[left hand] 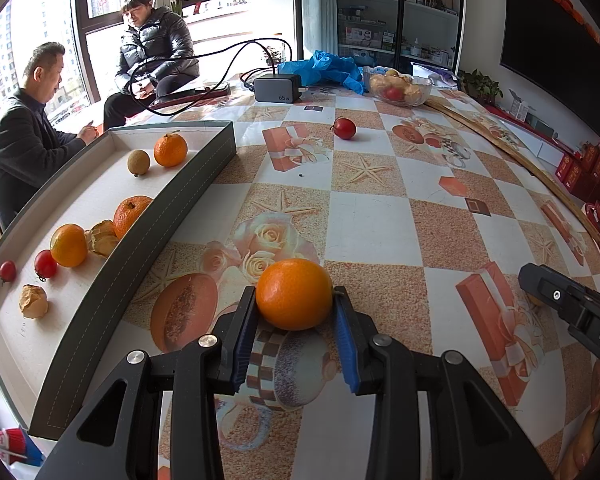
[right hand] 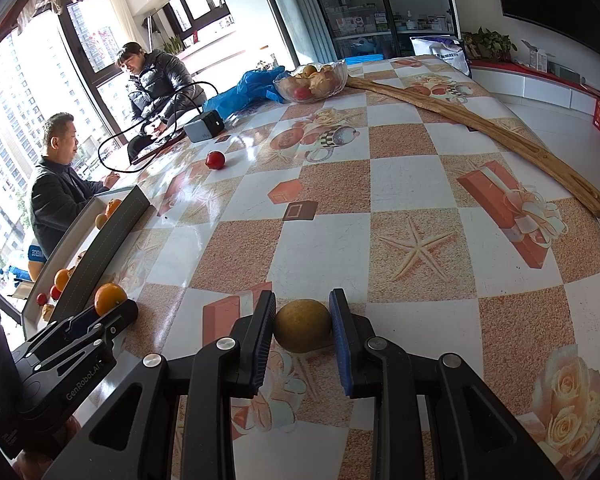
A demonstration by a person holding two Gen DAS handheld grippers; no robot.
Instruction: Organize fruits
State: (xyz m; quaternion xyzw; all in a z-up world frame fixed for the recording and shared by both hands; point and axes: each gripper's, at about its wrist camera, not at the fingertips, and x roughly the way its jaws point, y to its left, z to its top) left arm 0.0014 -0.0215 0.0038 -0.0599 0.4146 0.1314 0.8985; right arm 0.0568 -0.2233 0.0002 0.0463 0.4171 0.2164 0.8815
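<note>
My left tongs (left hand: 294, 300) are clamped on a mandarin orange (left hand: 294, 294), low in the centre of the left wrist view, just right of the grey-walled tray (left hand: 172, 216). My right tongs (right hand: 302, 324) grip a small brownish-yellow round fruit (right hand: 303, 325) – low centre of the right wrist view, resting on the patterned worktop (right hand: 380, 184). The tray runs up the left side of the left view, holding several oranges (left hand: 170, 149), two cherry tomatoes (left hand: 45, 264), a longan (left hand: 139, 162) and papery husked fruits (left hand: 33, 301). Further out, a red tomato (left hand: 344, 128) lies alone on the worktop, upper centre. Beyond it – a glass fruit bowl (left hand: 400, 89), a charger (left hand: 278, 88) and a blue plastic bag (left hand: 324, 68). A long wooden stick (right hand: 480, 128) crosses the upper right of the right view.
</note>
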